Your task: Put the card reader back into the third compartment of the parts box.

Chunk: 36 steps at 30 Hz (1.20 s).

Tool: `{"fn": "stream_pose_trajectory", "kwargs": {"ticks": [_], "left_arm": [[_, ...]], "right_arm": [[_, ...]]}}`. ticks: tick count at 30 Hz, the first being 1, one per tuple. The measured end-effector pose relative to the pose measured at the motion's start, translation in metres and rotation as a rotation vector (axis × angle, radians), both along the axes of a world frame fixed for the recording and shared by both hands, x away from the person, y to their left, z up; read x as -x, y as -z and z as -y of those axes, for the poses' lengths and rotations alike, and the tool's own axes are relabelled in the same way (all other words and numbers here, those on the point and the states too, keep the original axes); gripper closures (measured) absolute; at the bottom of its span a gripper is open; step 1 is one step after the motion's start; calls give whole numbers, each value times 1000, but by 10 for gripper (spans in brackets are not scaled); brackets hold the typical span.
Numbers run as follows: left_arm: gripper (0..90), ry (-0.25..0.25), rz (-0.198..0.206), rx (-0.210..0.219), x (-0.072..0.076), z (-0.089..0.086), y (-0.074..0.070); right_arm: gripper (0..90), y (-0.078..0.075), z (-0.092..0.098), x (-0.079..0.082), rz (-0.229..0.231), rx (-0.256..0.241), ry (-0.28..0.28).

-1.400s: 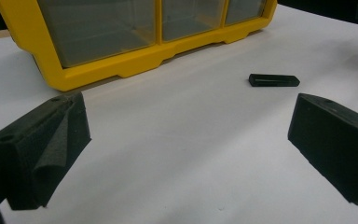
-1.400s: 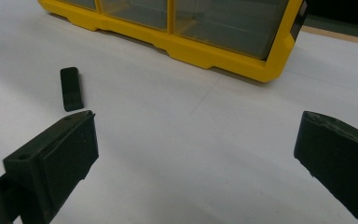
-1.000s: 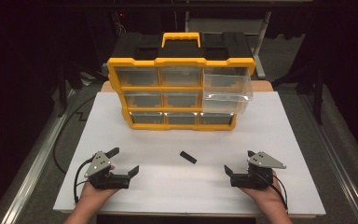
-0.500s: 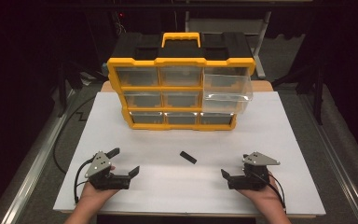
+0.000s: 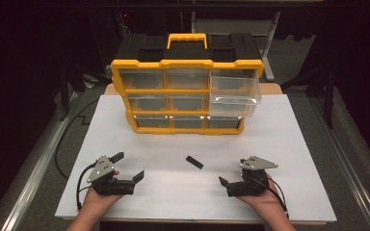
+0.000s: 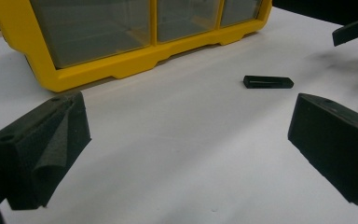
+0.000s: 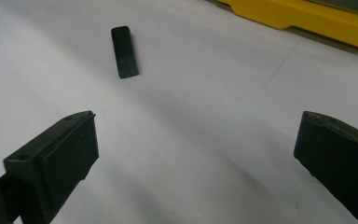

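A dark room surrounds a white worktop [image 5: 289, 144] that takes up the middle of the high view, with a yellow organiser [image 5: 187, 91] of clear drawers standing in the upper centre and one clear drawer [image 5: 235, 96] at its upper right pulled out. At the lower left of the frame the left claw [image 5: 125, 167] rests low over the sheet in the person's hand, its jaws spread wide apart and holding nothing. Just right of centre, between the two hands and well below the organiser, lies a small black block [image 5: 194, 162], flat and slantwise on the bare sheet; it shows ahead of the jaws in the left gripper view [image 6: 268, 81] and in the right gripper view [image 7: 124, 45]. It looks stiff, light and smooth, probably plastic, so a pinch across its two long sides near the middle should suit it best. At the lower right the right claw [image 5: 225, 183] is likewise spread open and empty, pointing toward the block.
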State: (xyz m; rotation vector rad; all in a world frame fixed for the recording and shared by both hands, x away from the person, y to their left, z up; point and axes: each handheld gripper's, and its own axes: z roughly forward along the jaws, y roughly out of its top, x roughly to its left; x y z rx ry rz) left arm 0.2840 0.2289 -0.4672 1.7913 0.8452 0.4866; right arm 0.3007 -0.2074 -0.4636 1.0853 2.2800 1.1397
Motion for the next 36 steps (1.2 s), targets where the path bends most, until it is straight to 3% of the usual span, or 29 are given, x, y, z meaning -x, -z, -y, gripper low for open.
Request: {"fn": "stream_pose_trajectory", "kwargs": {"ticks": [19, 36], "left_arm": [[2, 9, 2, -1, 0, 1, 0], [2, 14, 1, -4, 0, 1, 0]], "right_arm": [[37, 3, -41, -14, -16, 18, -110], [141, 5, -62, -34, -33, 24, -145]]}}
